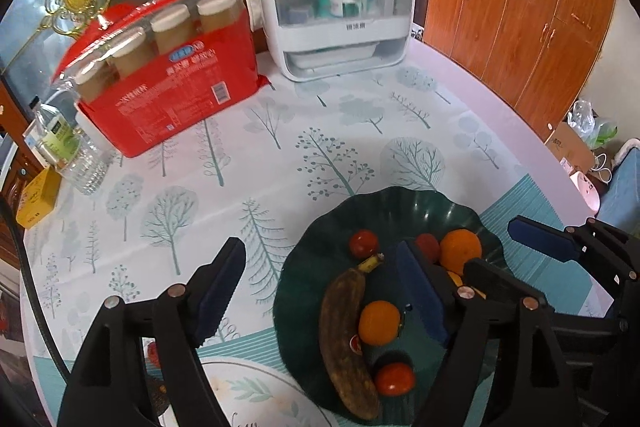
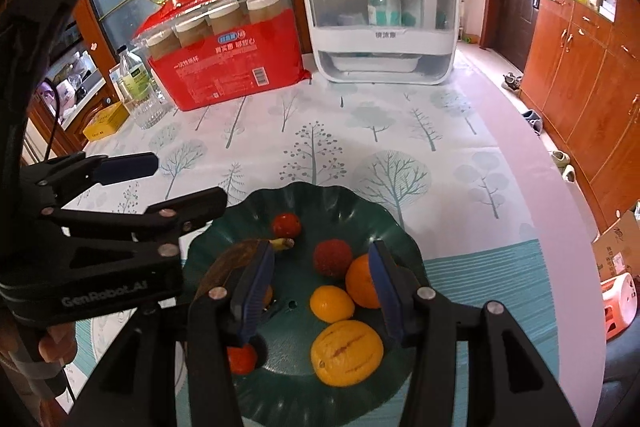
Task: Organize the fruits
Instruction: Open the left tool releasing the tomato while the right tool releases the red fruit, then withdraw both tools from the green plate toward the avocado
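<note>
The left hand-held gripper point(image 1: 320, 291) hangs open and empty above the green plate point(image 1: 404, 203) on the table point(image 1: 360, 131). The right hand-held gripper point(image 2: 320, 283), jaws parted, holds nothing. Banana point(image 1: 348, 331), oranges and tomatoes lie on the plate, so sorting looks done; next likely withdrawing, or fetching any remaining fruit.

Up at twelve o'clock, a white cabinet point(image 2: 378, 15) on the tabletop point(image 2: 400, 131); red pack of cups point(image 2: 236, 67) at ten, water bottle point(image 2: 138, 87) and yellow box point(image 2: 106, 121) beside it.
</note>
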`<state>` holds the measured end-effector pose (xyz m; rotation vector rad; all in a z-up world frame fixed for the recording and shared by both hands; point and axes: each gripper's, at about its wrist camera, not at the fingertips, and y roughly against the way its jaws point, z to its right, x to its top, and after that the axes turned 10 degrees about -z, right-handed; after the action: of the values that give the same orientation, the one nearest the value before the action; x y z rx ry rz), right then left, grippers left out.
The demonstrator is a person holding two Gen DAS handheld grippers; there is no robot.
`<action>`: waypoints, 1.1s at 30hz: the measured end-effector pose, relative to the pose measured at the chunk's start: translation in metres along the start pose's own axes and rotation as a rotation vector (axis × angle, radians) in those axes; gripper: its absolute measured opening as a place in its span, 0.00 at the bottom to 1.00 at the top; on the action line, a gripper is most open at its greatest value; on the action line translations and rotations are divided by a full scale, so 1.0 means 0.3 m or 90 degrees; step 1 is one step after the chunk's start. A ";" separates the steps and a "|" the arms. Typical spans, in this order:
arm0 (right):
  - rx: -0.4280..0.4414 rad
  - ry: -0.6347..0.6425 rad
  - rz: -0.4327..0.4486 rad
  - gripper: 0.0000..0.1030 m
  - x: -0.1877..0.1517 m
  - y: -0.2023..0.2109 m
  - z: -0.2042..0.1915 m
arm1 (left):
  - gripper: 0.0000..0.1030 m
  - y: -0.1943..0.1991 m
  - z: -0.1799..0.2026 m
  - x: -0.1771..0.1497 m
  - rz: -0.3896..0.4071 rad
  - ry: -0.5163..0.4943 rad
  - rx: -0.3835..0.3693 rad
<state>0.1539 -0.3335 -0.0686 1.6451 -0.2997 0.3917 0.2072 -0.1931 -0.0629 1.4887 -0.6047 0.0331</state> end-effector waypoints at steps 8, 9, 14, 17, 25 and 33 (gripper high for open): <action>-0.013 -0.028 0.016 0.48 -0.032 0.099 -0.026 | 0.80 0.126 -0.030 -0.064 0.025 0.005 -0.008; -0.015 -0.031 0.018 0.48 -0.038 0.112 -0.032 | 0.80 0.138 -0.032 -0.072 0.027 0.005 -0.010; -0.017 -0.043 0.020 0.48 -0.072 0.161 -0.065 | 0.81 0.213 -0.052 -0.135 0.036 0.008 -0.019; -0.018 -0.046 0.018 0.48 -0.091 0.181 -0.090 | 0.83 0.247 -0.069 -0.178 0.039 0.009 -0.021; -0.014 -0.045 0.003 0.48 -0.142 0.211 -0.187 | 0.84 0.311 -0.154 -0.294 0.035 0.033 -0.036; 0.002 -0.019 -0.009 0.48 -0.142 0.199 -0.324 | 0.84 0.368 -0.294 -0.390 0.046 0.070 -0.019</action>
<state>0.0829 -0.2451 -0.0245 1.6560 -0.3105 0.3576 0.0966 -0.0587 -0.0046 1.4264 -0.5673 0.1611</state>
